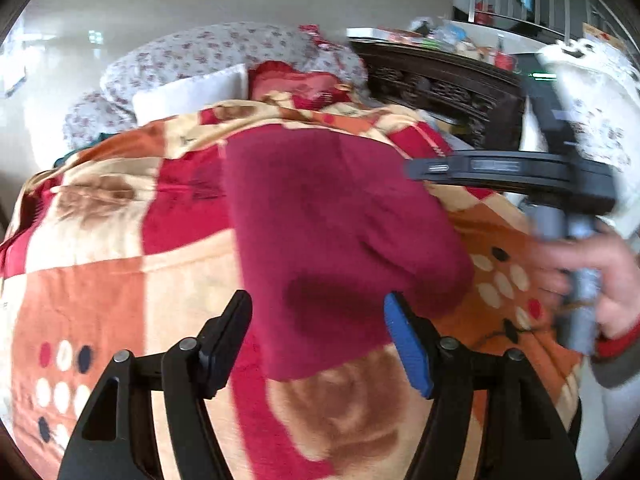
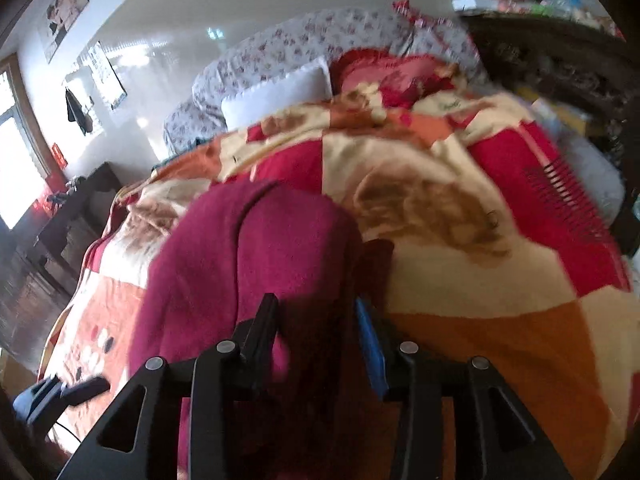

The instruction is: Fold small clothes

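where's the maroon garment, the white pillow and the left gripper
maroon garment [image 1: 336,240]: left wrist view, middle of its flat upper layer
white pillow [image 2: 280,92]: right wrist view, centre of its front face
left gripper [image 1: 318,344]: left wrist view, midway between its open fingertips

We are in a bedroom in a home. We see a bed [image 2: 460,288] with a soft blanket [image 1: 100,272] in red, orange and cream squares. At the far end lie a white pillow [image 2: 276,92], a red pillow [image 2: 400,72] and a quilt [image 2: 300,46] with little flowers. Framed pictures [image 2: 64,10] hang on the white wall. A dark wood cabinet [image 1: 436,88] stands beside the bed with many small things on top. Light comes in through a window [image 2: 16,168].
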